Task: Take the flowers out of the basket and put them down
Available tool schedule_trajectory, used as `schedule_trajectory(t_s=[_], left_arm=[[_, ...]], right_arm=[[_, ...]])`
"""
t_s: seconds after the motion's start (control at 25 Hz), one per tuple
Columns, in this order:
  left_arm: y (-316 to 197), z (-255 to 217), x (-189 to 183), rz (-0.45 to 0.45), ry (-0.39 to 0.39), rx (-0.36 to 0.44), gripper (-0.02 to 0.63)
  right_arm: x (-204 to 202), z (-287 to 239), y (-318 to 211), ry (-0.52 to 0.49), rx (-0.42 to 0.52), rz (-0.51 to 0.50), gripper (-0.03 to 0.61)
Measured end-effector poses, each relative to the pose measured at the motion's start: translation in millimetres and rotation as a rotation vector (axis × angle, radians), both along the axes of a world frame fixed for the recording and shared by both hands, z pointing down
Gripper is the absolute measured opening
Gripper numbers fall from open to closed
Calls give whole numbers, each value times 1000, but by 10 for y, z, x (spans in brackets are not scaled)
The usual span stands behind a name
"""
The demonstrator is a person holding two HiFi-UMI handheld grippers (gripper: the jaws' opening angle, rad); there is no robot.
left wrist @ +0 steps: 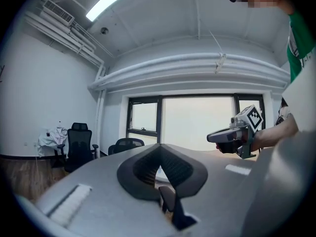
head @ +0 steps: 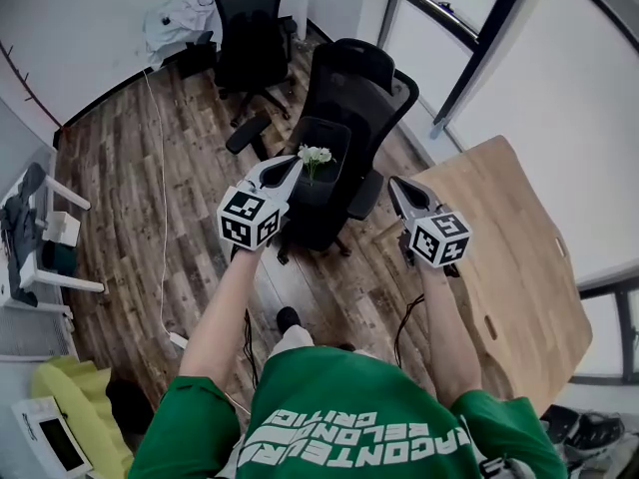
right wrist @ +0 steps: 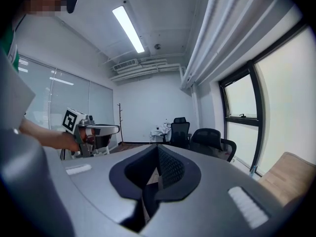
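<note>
Two tools, both pressed together and empty. The left tool (head: 290,170) (left wrist: 159,147) and right tool (head: 397,186) (right wrist: 158,148) show tips meeting with nothing between them.

- **Position:** both are held in the air above the seat, and neither touches the flowers.
- **Target:** a small bunch of white flowers with green stems (head: 316,155) stands upright in a dark rectangular basket (head: 337,143). The basket sits on the seat of a black mesh office chair (head: 384,98). The left tool is just beside the blooms; the right is well apart from them.
- **Handling guess:** very light, with soft stems and petals that crush easily. I can't tell real from artificial.
- **Grip:** open up, then pinch the stems below the heads with gentle closure and lift straight up to clear the rim.
- **Drop spot:** probably the light wooden table (head: 519,247) on the right.
</note>
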State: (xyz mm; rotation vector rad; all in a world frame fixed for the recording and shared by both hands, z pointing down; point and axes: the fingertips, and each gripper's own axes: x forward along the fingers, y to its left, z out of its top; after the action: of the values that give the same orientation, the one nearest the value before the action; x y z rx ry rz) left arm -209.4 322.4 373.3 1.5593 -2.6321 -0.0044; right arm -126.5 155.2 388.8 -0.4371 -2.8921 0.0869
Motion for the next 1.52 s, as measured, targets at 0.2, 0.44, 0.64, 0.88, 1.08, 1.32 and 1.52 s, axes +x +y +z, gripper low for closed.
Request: schedule_trajectory(t_s=[0.2, 0.44, 0.64, 0.88, 1.08, 1.32, 1.52], left_arm=[[29, 21, -285, 34, 3, 11, 17], [191, 142, -525, 63, 26, 23, 17], [237, 224, -686, 75, 40, 38, 17], [125, 315, -853, 59, 50, 26, 17], [-20, 411, -1130, 3, 54, -18, 17], [-429, 397, -1575, -32, 57, -43, 17], [-913, 304, -1930, -52, 43, -49, 17]], right_arm=[[-224, 8, 10, 4, -2, 39, 6], [-416, 43, 143, 9, 5, 68, 6], [-536, 113, 192, 27, 19, 86, 6], [-756, 201, 56, 36, 5, 76, 6], [-1110, 283, -79, 34, 8, 19, 6], [-1667, 324, -511, 35, -6, -40, 6], [-2040, 323, -1080, 31, 1, -63, 6]])
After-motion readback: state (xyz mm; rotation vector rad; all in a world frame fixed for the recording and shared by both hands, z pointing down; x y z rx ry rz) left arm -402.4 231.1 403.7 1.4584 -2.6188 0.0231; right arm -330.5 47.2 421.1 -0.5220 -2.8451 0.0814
